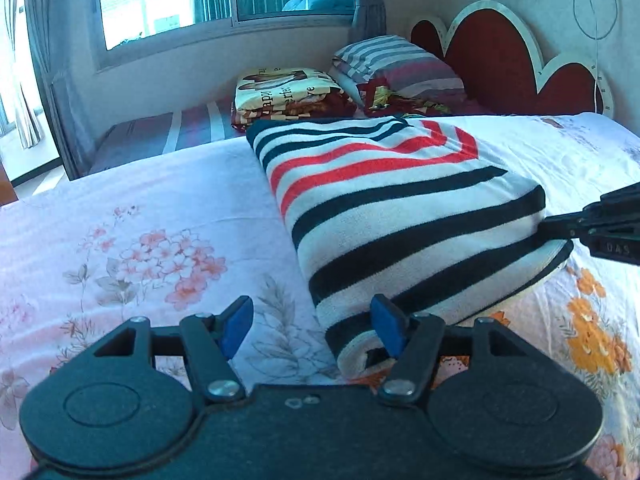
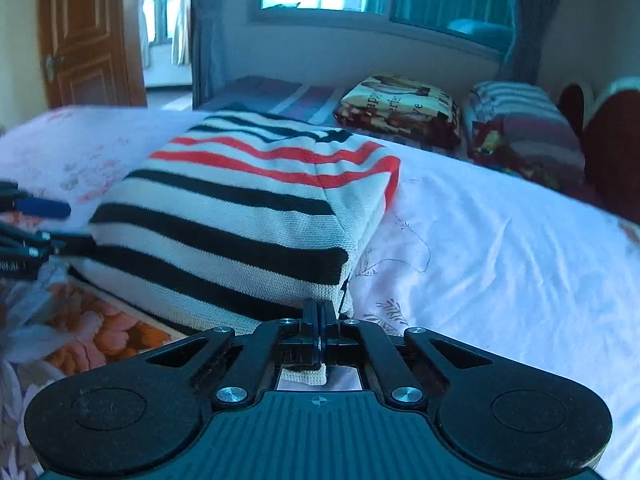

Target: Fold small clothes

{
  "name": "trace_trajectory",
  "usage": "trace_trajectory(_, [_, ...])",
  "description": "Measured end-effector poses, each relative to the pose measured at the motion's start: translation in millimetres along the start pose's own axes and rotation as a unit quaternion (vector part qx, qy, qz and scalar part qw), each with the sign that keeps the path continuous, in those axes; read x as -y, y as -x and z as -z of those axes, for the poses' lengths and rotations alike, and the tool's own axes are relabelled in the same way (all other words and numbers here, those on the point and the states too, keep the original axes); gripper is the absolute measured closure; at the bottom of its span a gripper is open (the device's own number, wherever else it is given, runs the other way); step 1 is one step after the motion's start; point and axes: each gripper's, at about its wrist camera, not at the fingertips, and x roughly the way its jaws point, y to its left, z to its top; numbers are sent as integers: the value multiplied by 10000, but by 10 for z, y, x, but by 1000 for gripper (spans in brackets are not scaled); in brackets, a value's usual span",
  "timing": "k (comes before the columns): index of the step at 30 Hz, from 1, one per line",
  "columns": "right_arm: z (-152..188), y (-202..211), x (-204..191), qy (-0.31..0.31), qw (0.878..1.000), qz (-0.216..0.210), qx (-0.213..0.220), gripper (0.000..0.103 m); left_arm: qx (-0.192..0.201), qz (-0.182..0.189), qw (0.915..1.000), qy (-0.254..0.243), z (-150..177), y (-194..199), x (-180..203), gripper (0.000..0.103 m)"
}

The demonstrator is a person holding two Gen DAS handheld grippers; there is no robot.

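Blue pads (image 1: 237, 330) on my left gripper (image 1: 312, 330) are standing well apart, the right-hand one touching the near folded edge of the striped sweater (image 1: 400, 208); I am gripping nothing there. My right gripper (image 2: 319, 332) is pinching fully closed on a corner of the knit, a white scrap poking out behind the fingers. Folded into a thick block, the sweater is lying on the floral bedsheet (image 1: 140, 240). Beyond it folded blankets (image 2: 400, 110) are sitting, probably against the wall, though distortion blurs that.
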Motion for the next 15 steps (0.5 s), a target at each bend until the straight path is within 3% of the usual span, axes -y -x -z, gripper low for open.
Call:
trace_trajectory(4, [-37,51,29,-104,9999,-36,-16,103,-18,-7,10000,-58,-24,26,-21,39])
trace_trajectory(7, [-91,225,147,-519,9980,-147,318,103,49,-66,9999,-121,-80,107,-42,38])
trace_trajectory(8, [-121,264,191,-664,9969,-197,383,96,75,-149,9997,-176,-94,125,-44,36])
trace_trajectory(9, [-150,280,226,-799,9957,-228,418,68,109,-264,9993,-229,-111,127,-37,35])
trace_trajectory(10, [-169,302,253,-877,9947,-224,485,51,161,-376,9988,-275,-125,127,-33,34])
trace_trajectory(11, [-193,321,266,-875,9941,-218,598,42,202,-413,9985,-283,-145,122,-46,34])
trace_trajectory(12, [-222,324,271,-849,9938,-266,674,47,221,-402,9987,-227,-163,114,-64,33])
trace_trajectory(13, [-258,322,276,-873,9931,-310,721,72,230,-350,9991,-115,-191,102,-105,33])
trace_trajectory(15, [-342,263,246,-867,9933,-348,685,92,245,-253,9994,45,-236,65,-177,33])
